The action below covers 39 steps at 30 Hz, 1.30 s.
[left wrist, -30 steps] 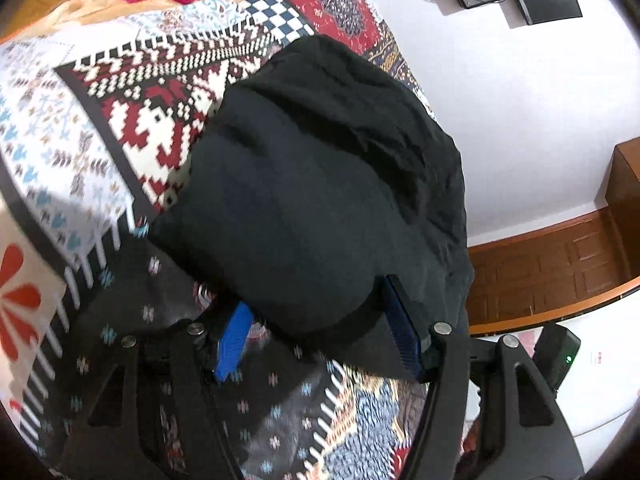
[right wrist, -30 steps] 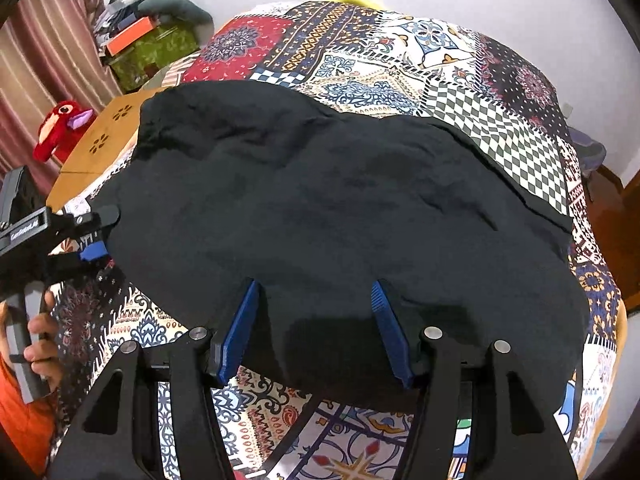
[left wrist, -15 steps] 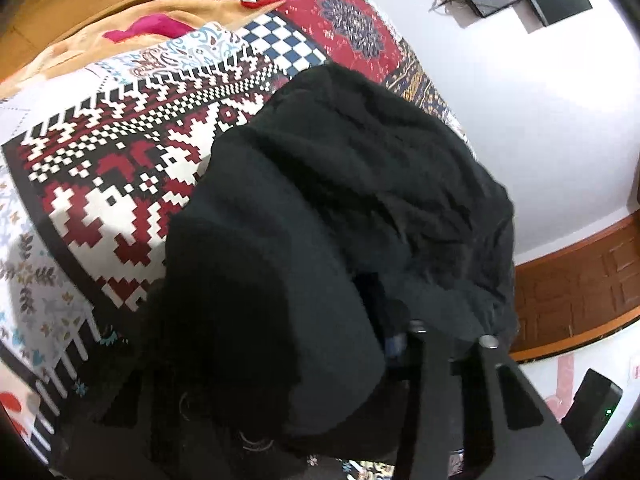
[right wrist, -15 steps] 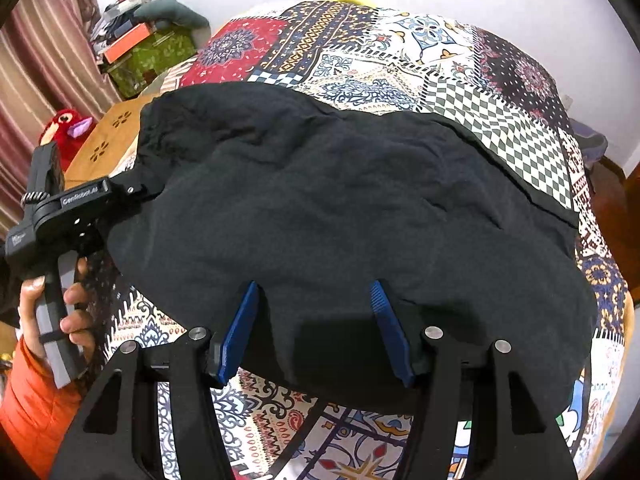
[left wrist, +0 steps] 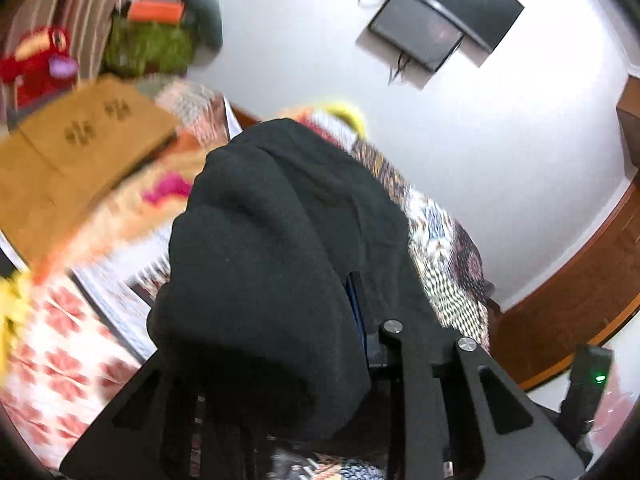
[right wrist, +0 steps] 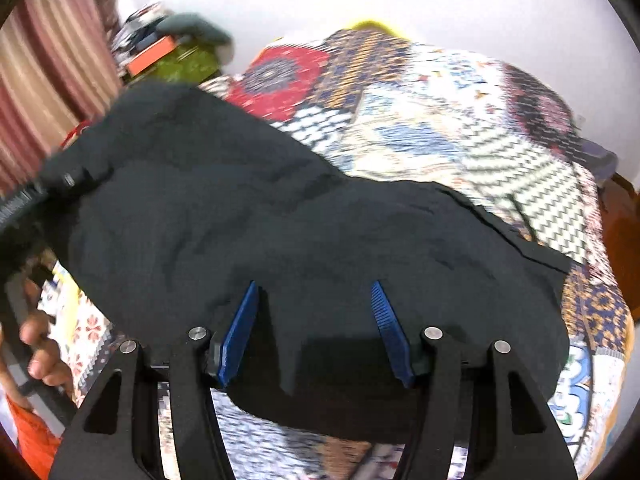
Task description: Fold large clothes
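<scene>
A large black garment [right wrist: 280,220] lies spread on a bed with a patchwork bedspread [right wrist: 440,120]. In the right wrist view its left corner is raised, held by my left gripper [right wrist: 68,180]. In the left wrist view the garment [left wrist: 280,220] drapes over my left gripper [left wrist: 320,304]. The jaws are closing on the cloth, and only one blue pad [left wrist: 356,308] shows. My right gripper [right wrist: 314,312] stands open at the near hem. Cloth lies between and under its blue pads [right wrist: 240,332], which stay wide apart.
A person's hand [right wrist: 40,344] and orange sleeve [right wrist: 32,436] hold the left gripper. Beyond the bed are a wooden board [left wrist: 80,148], a red plush toy [left wrist: 36,64], a green pile [left wrist: 148,44], a striped curtain [right wrist: 48,80] and a wall screen [left wrist: 432,28].
My left gripper closed on the garment's corner, rose and tilted upward, pulling the cloth off the bed and over its fingers. The right gripper shifted slightly with its jaws unchanged.
</scene>
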Available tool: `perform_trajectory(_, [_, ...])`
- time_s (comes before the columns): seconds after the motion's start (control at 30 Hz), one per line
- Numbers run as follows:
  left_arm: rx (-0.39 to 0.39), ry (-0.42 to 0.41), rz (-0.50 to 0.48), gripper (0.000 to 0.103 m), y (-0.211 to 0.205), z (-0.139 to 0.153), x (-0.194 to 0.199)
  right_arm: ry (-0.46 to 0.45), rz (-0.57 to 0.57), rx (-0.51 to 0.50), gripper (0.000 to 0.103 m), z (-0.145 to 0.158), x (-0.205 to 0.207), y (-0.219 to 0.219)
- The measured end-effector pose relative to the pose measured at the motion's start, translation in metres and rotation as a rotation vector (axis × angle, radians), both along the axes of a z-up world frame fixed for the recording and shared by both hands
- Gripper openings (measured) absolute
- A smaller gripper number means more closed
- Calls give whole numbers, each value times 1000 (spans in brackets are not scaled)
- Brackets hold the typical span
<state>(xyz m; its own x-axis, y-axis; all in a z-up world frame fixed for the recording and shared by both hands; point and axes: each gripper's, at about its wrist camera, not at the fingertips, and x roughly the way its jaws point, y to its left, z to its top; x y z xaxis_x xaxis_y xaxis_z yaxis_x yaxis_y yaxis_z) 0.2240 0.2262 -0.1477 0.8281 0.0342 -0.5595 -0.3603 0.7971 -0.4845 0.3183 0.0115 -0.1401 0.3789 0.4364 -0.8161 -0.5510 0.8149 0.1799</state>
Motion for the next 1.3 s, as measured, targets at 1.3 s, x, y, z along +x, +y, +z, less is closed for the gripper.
perform_trajectory(1.3, [611,41,-342,26,-202,60,25,155,93,62,73,-35,-30,-45])
